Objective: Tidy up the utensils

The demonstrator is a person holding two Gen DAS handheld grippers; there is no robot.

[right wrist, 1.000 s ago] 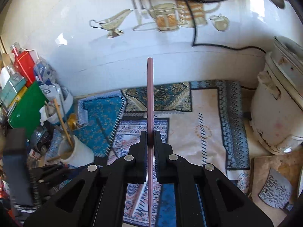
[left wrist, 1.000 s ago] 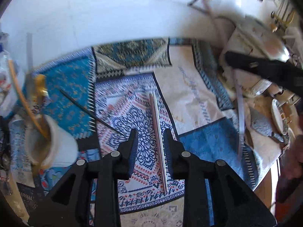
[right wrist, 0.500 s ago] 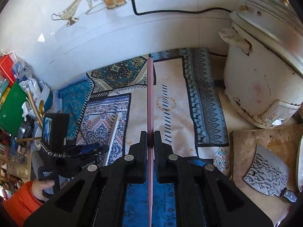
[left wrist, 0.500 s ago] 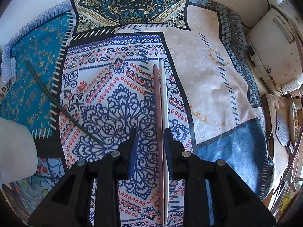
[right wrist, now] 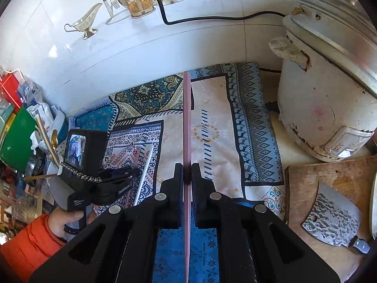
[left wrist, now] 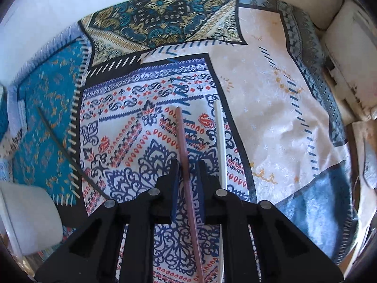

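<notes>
A pink chopstick [left wrist: 182, 136] lies on the patterned cloth [left wrist: 271, 118], running between the fingers of my left gripper [left wrist: 187, 165]. The jaws are closing around it, with a gap still showing on both sides. A white chopstick [left wrist: 220, 141] lies just outside the right finger. Further left on the cloth lies a thin dark stick [left wrist: 59, 143]. My right gripper [right wrist: 187, 167] is shut on a second pink chopstick [right wrist: 186, 118], held above the cloth and pointing at the wall. The right wrist view shows the left gripper [right wrist: 132, 172] low at the left.
A white cup [left wrist: 28, 214] stands at the cloth's left edge, with cluttered boxes behind it. A white rice cooker [right wrist: 325, 94] stands at the right. In front of it a cleaver [right wrist: 334, 221] lies on a wooden cutting board [right wrist: 329, 181]. A hand [right wrist: 68, 217] in an orange sleeve holds the left gripper.
My left gripper dropped close to the cloth and its jaws narrowed around the pink chopstick, leaving the white one outside. My right gripper swung right with its chopstick, then held still.
</notes>
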